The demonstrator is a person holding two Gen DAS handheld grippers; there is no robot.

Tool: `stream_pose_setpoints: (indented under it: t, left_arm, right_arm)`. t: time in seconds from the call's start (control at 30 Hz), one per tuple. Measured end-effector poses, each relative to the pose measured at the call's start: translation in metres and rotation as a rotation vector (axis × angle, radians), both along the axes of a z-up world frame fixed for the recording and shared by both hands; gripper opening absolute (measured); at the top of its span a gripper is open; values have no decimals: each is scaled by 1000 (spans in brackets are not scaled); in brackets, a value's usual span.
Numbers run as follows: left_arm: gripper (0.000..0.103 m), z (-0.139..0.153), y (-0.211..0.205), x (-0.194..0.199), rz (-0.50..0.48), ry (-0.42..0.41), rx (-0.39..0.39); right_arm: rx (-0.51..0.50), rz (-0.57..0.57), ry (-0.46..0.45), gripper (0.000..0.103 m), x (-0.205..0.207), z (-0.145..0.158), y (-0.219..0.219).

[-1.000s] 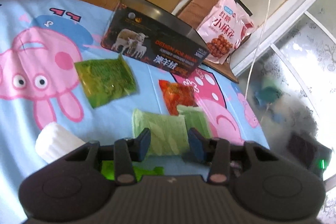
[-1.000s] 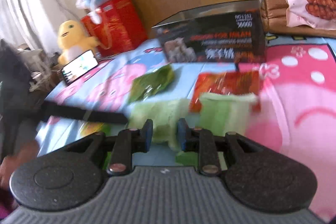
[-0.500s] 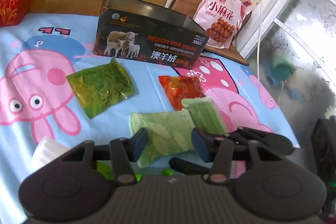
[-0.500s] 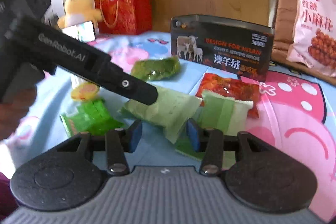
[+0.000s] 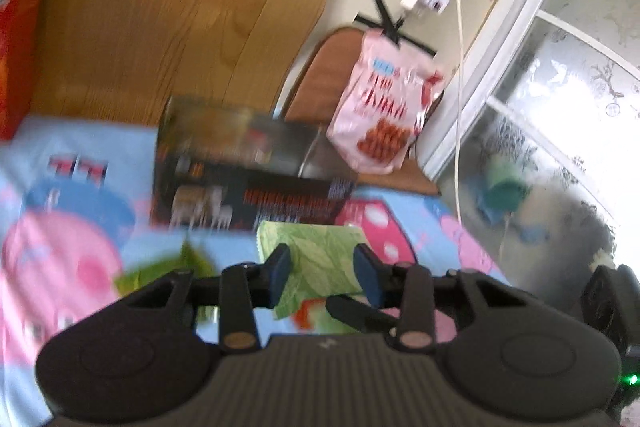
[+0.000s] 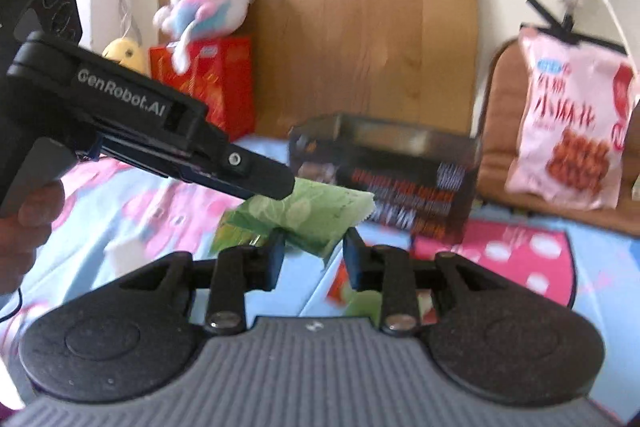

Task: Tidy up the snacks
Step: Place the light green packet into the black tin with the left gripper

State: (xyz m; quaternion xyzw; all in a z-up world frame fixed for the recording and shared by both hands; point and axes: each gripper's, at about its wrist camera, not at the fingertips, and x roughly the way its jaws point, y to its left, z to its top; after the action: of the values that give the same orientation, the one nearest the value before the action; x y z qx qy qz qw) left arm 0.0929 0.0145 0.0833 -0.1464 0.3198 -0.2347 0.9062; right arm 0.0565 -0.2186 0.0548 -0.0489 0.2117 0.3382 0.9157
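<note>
Green packet [image 6: 316, 215] now lifted off bedspread, left tongs [image 5: 322, 273] closing on it, right tongs [image 6: 314, 251] closing empty.

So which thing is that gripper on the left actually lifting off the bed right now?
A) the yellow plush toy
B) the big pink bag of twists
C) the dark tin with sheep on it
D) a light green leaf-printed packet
D: in the right wrist view the left gripper pinches the light green packet, which hangs clear of the blue sheet; its jaws are closing on it.
</note>
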Motion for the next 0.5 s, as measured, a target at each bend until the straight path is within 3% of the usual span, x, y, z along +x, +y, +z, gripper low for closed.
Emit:
stream_pose_setpoints:
  t: [0.13,0.27,0.43,0.5]
  left_arm:
    - [35,16,-19,43,-7,-53,21]
    - [35,13,-33,83,5,-69,42]
    - [36,-7,-44,118,26,-8,62]
    - [38,-11,-39,116,25,7,40]
  right_arm:
    - [-8,-57,-63,34,34,9,2]
    - [-5,-112,-62,35,83,12,-1]
    - [-55,-172,-60,40,118,0,5]
    - [-63,-200,-83,45,120,-1,6]
